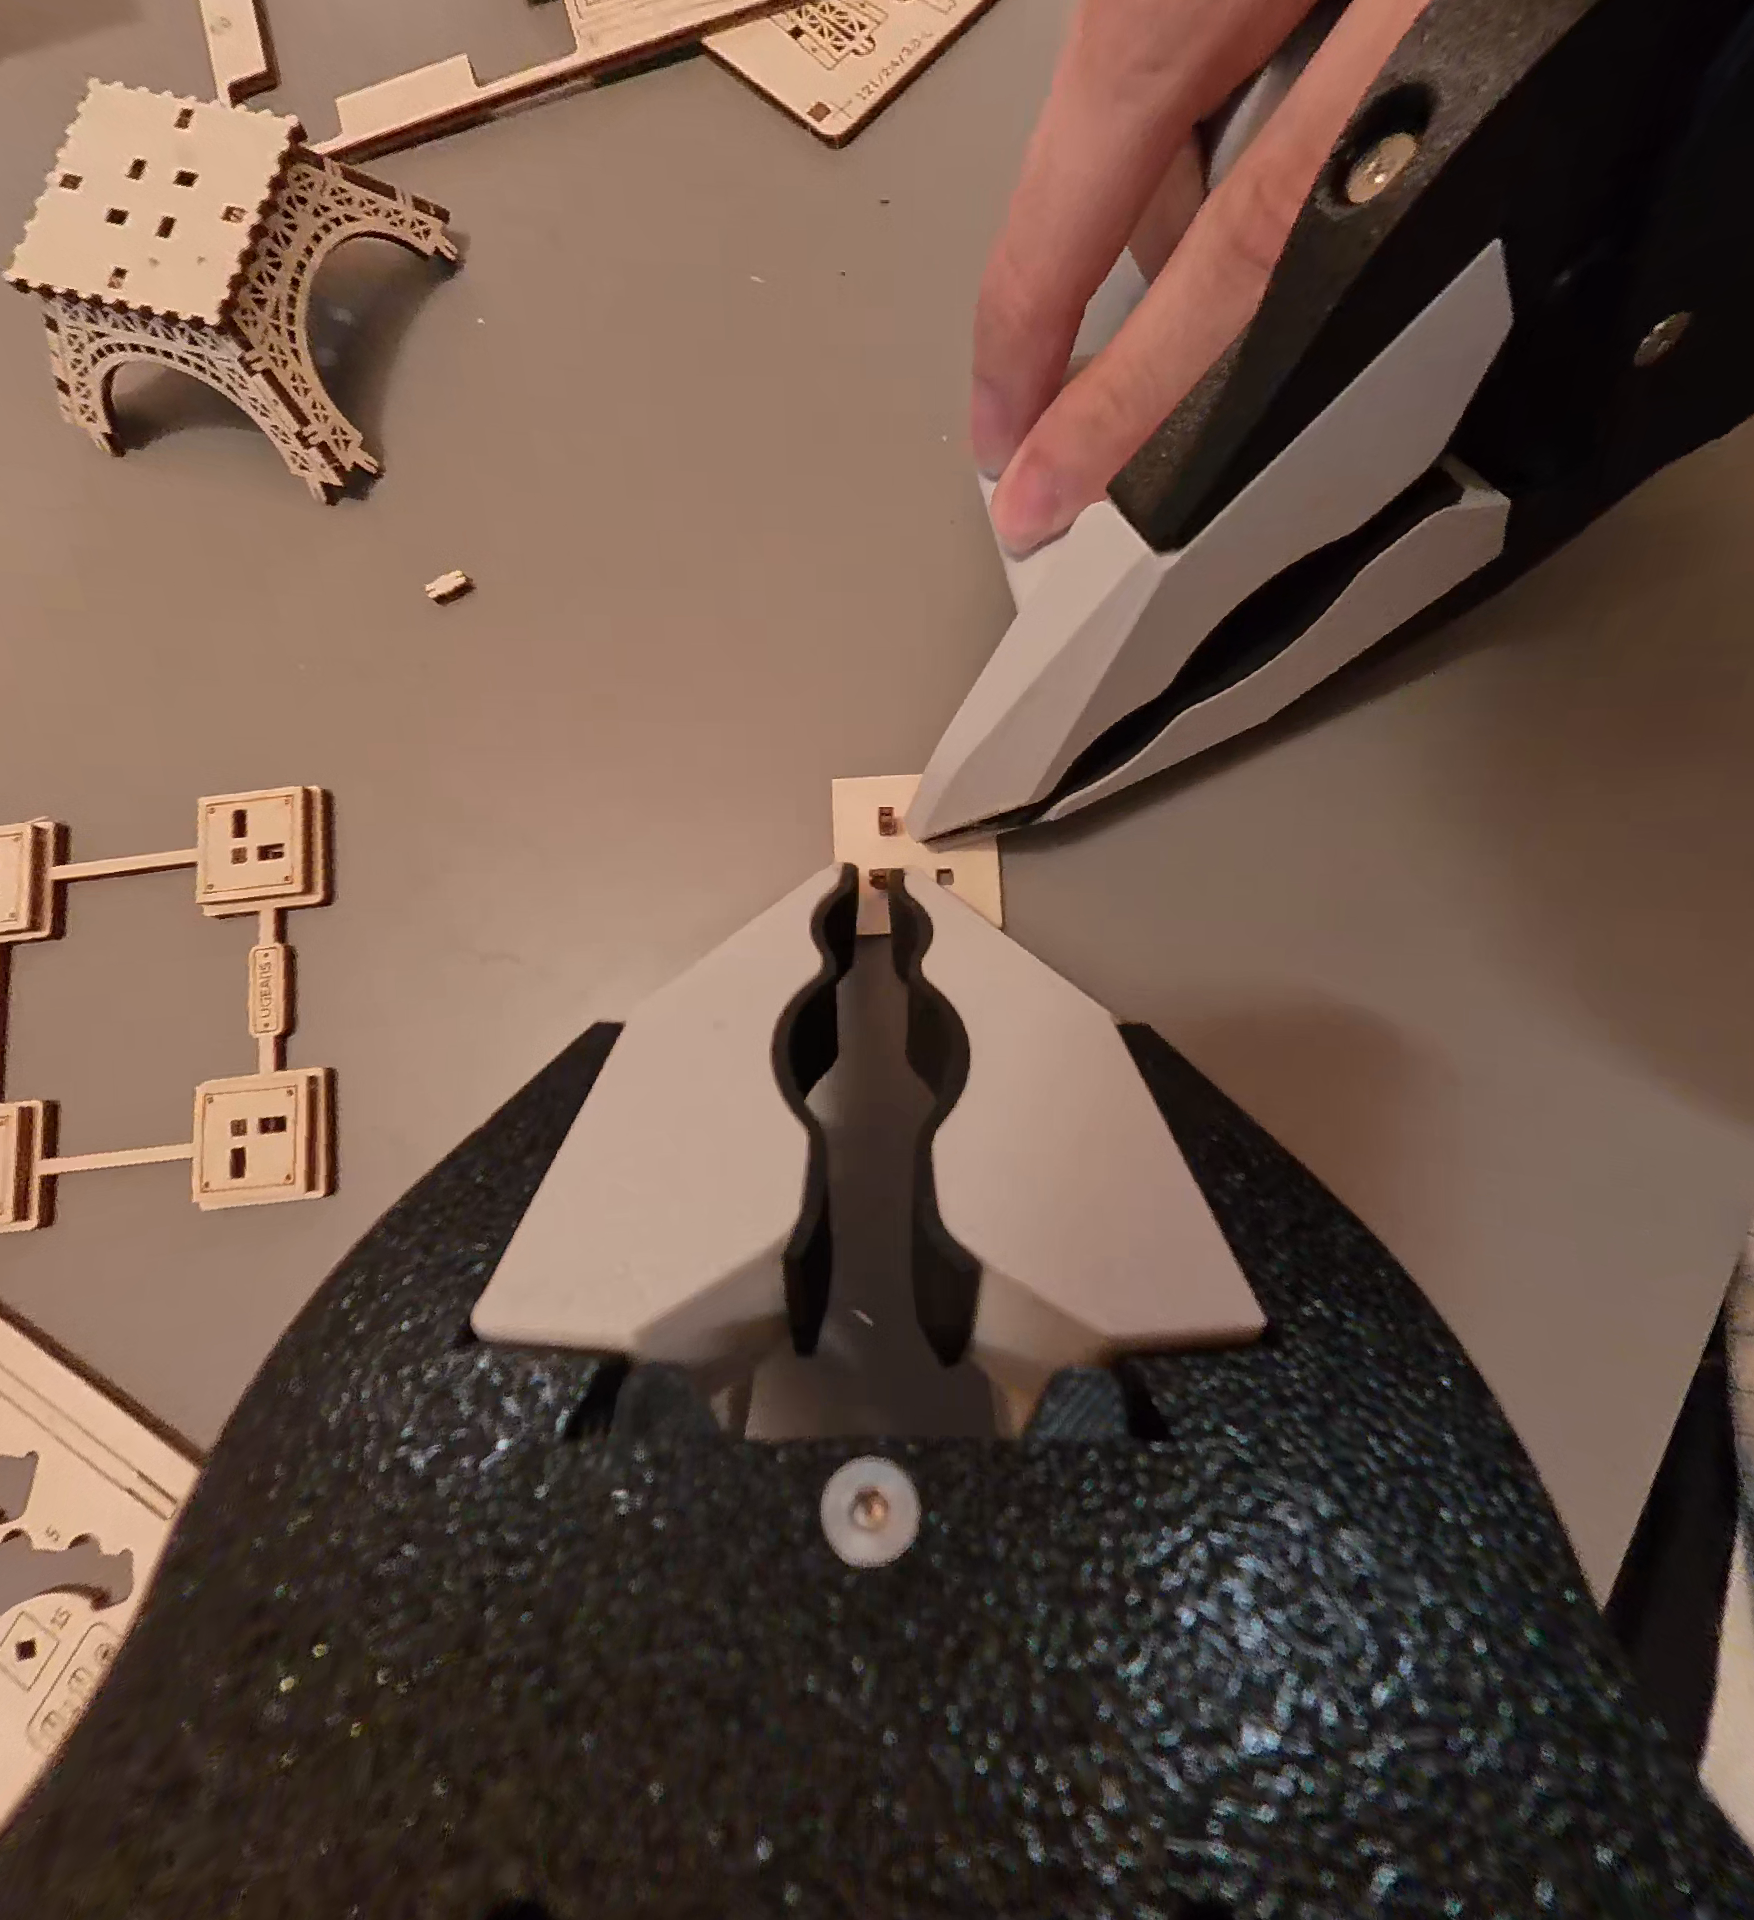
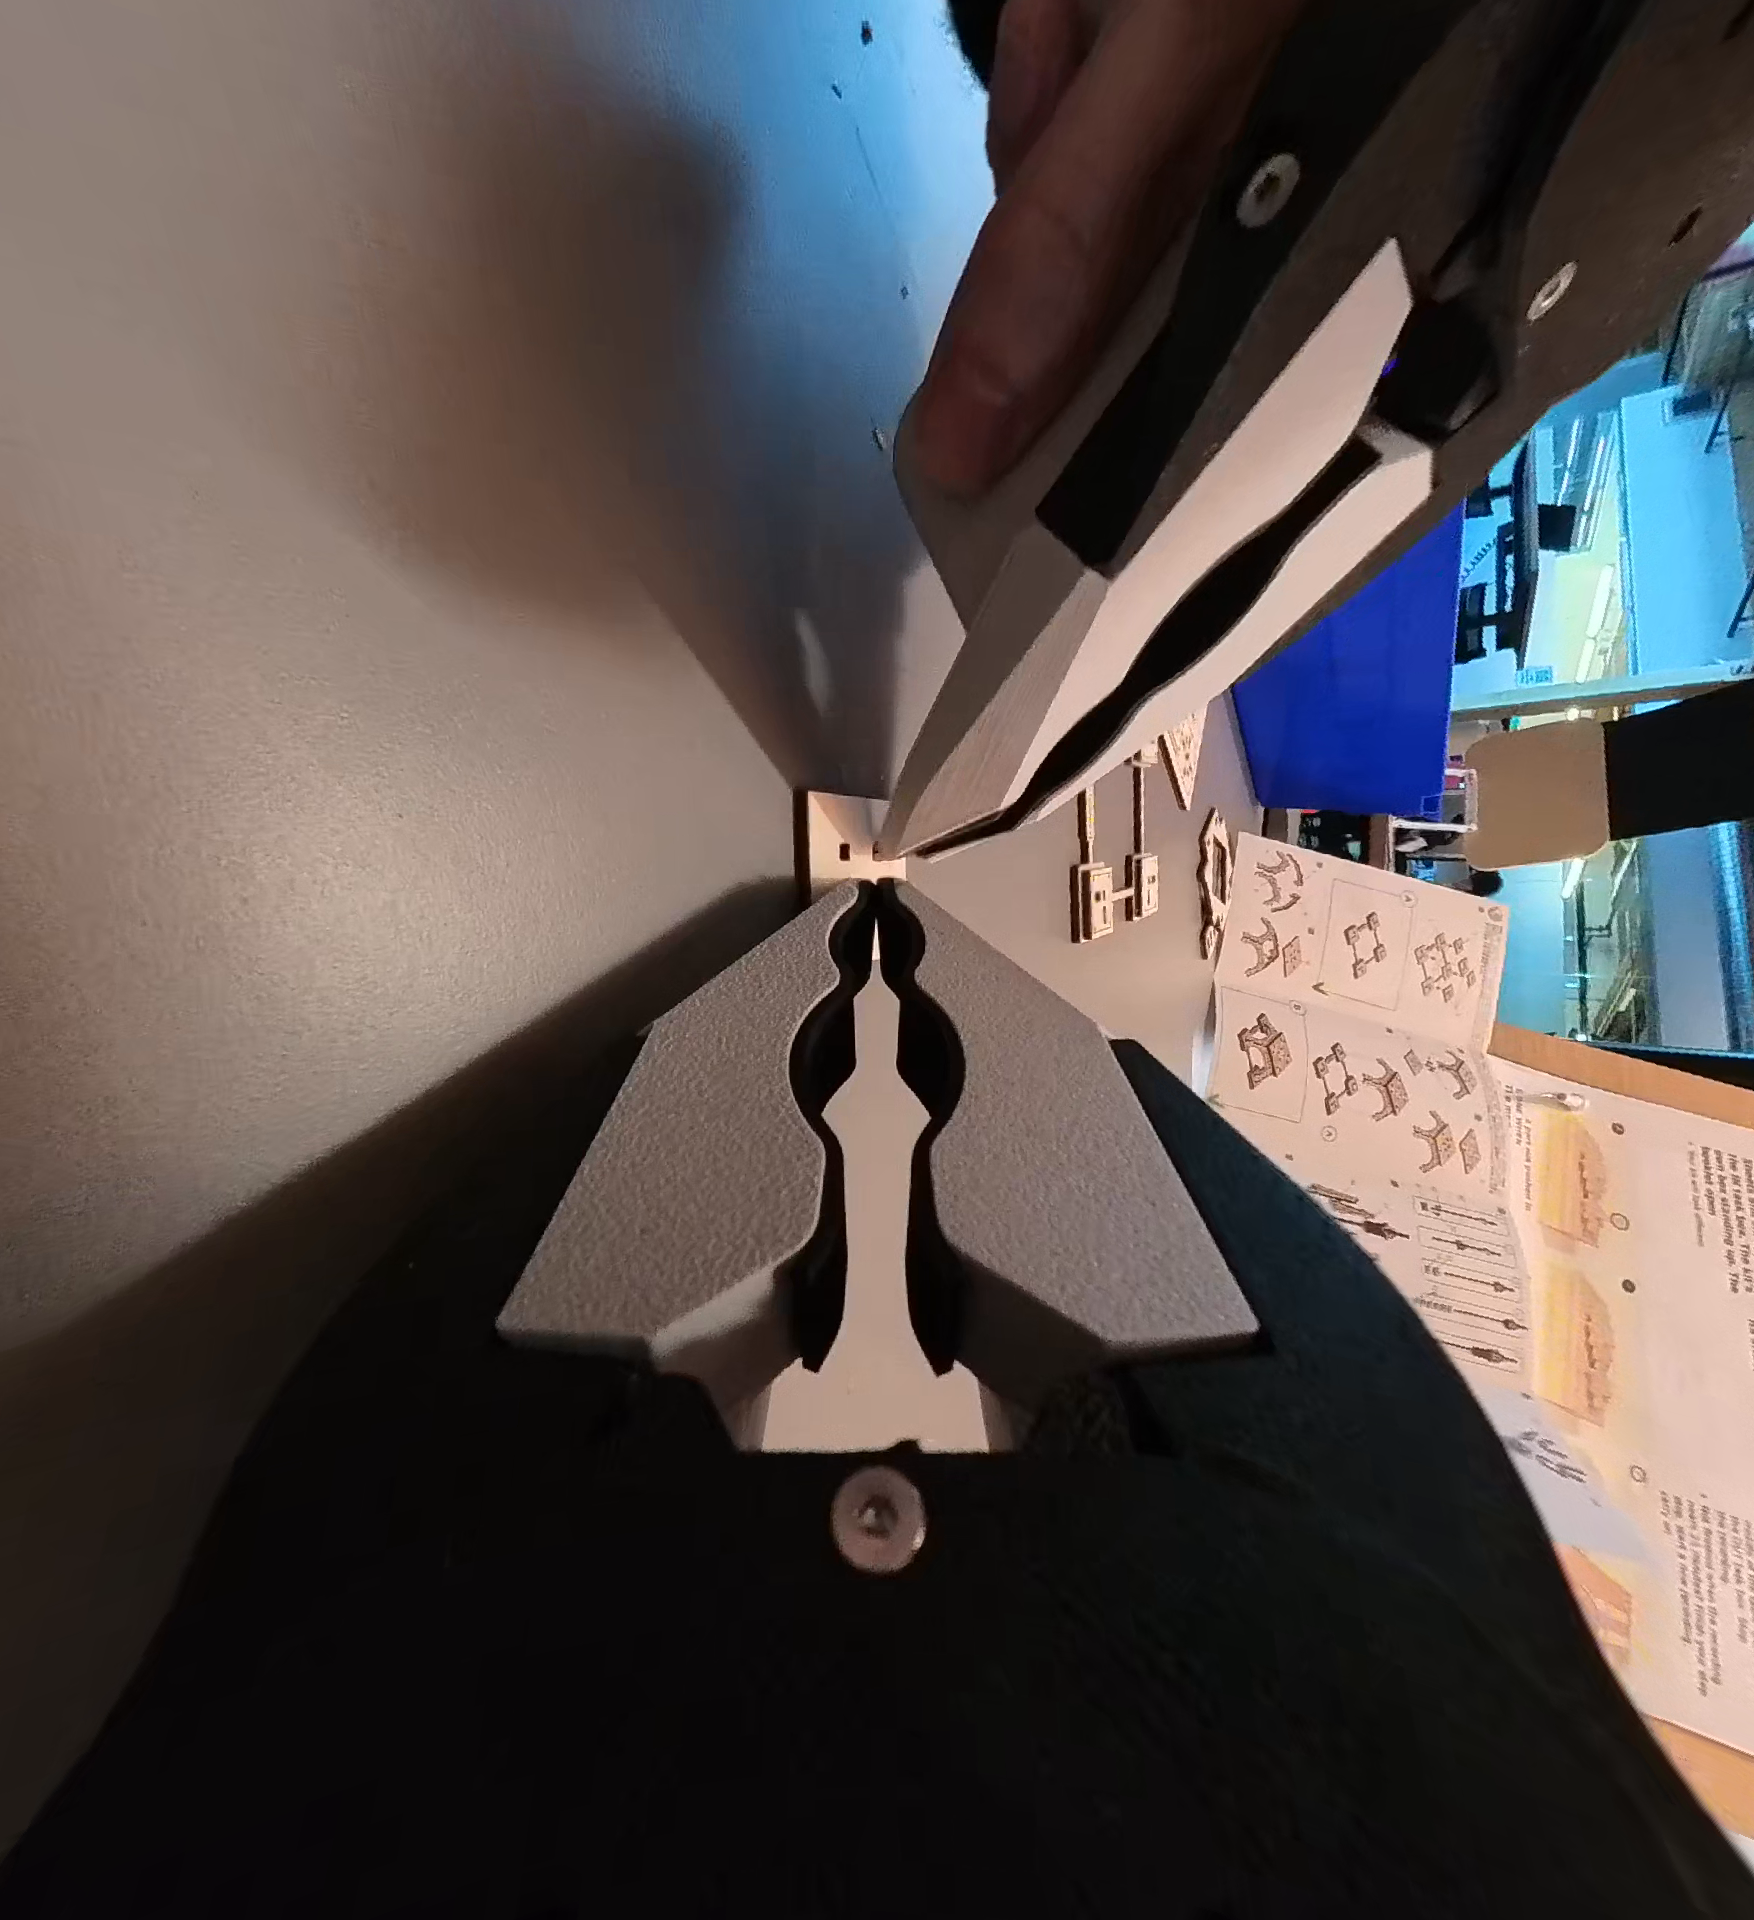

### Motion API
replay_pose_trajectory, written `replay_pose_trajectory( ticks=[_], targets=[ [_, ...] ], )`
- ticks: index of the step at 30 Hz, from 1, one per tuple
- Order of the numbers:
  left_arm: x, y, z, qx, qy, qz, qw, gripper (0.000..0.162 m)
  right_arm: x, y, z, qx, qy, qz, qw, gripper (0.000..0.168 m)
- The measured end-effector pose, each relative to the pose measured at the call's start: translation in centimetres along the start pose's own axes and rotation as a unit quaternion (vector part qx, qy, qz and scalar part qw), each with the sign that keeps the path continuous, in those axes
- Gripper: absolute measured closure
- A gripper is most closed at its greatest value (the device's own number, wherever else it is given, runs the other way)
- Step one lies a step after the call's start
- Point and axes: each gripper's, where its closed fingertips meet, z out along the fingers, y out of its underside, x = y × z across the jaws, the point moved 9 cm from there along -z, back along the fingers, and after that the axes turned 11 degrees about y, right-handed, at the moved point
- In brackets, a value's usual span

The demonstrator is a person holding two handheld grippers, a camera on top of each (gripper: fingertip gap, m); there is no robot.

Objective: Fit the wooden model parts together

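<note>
A small square wooden plate (image 1: pixel 966 883) with slots lies flat on the grey table (image 1: pixel 644 623); it also shows in the right wrist view (image 2: pixel 826 842). My left gripper (image 1: pixel 878 883) points at its near edge, its jaws closed on a tiny wooden peg (image 1: pixel 879 879) at the plate. My right gripper (image 1: pixel 920 831) comes in from the upper right, shut, with its tips on the plate beside a second peg (image 1: pixel 886 821) that stands in a slot. In the right wrist view my right gripper (image 2: pixel 875 888) meets the plate edge and the left gripper (image 2: pixel 892 847) comes down from above.
An arched lattice tower base (image 1: pixel 218 281) stands at the far left. A wooden frame with square corner pads (image 1: pixel 125 1013) lies left, a loose peg (image 1: pixel 449 587) between them. Part sheets (image 1: pixel 852 73) lie at the back. An instruction booklet (image 2: pixel 1372 1039) lies beyond. The table edge (image 1: pixel 1683 1403) is to the right. The grippers are tip to tip, or close to it. The arched lattice tower base (image 1: pixel 218 281) is about 15 cm from both grippers' fingertips.
</note>
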Motion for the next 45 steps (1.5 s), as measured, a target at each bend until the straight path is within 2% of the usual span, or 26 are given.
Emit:
replay_pose_trajectory(
  ticks=[17, 23, 45],
  targets=[
    [-0.2, 0.2, 0.1, 0.005, 0.01, -0.004, 1.0, 0.161, 0.1, 0.2, -0.3, 0.003, -0.003, 0.014, 1.0, 0.168],
    [0.2, -0.1, 0.2, -0.019, -0.008, 0.018, 1.0, 0.162, 0.1, 0.2, -0.3, 0.002, -0.004, 0.015, 1.0, 0.168],
    [0.0, -1.0, 0.3, -0.072, 0.0, -0.003, 0.997, 0.161, 0.1, 0.2, -0.3, 0.002, -0.005, 0.017, 1.0, 0.168]
  ],
)
